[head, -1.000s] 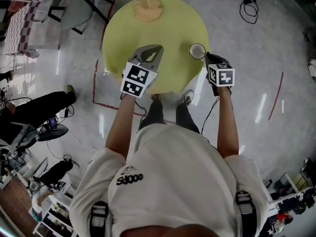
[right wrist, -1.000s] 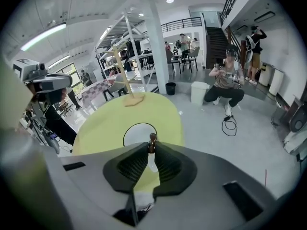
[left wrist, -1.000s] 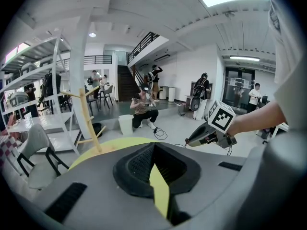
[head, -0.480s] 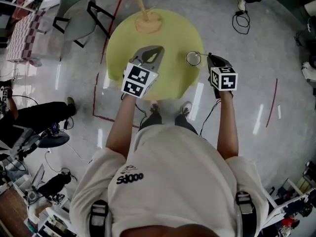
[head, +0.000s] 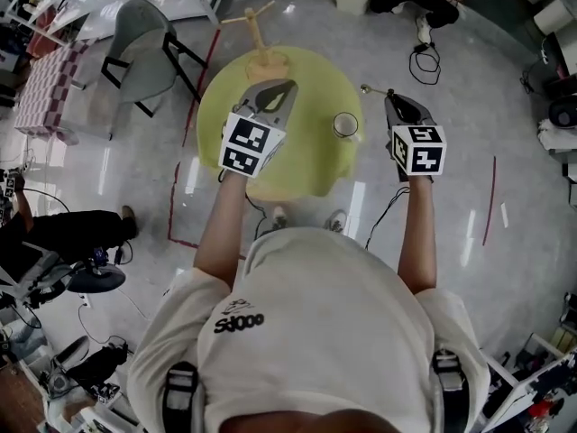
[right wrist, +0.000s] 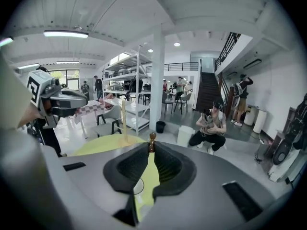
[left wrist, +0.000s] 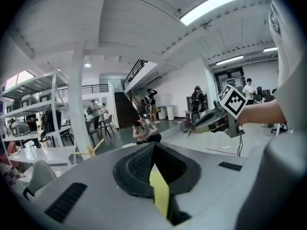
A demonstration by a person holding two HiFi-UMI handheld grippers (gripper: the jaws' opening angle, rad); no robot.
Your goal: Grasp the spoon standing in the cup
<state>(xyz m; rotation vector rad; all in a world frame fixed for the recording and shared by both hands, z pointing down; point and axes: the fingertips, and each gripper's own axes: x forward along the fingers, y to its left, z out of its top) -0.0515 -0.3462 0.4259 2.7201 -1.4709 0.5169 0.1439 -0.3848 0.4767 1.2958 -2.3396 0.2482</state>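
My right gripper [head: 394, 97] is shut on the thin spoon [head: 374, 89], which pokes out to the left past its tips, off the table's right edge. In the right gripper view the spoon's brown end [right wrist: 152, 139] stands just beyond the closed fingertips. The glass cup [head: 345, 124] stands on the round yellow table [head: 297, 161], lower left of the spoon and apart from it. It also shows through the jaw gap, cup [right wrist: 135, 186]. My left gripper [head: 288, 87] hangs over the table's left half, shut and holding nothing, left gripper [left wrist: 153, 145].
A wooden stand [head: 260, 36] with crossed arms sits at the table's far edge. A grey chair [head: 144, 30] stands at the far left and a cable [head: 424, 61] lies on the floor to the right. A crouching person [right wrist: 210, 128] and shelves [right wrist: 134, 104] are farther off.
Both grippers have risen. The right one has lifted the spoon up and out of the cup and to its right. The cup stays on the table.
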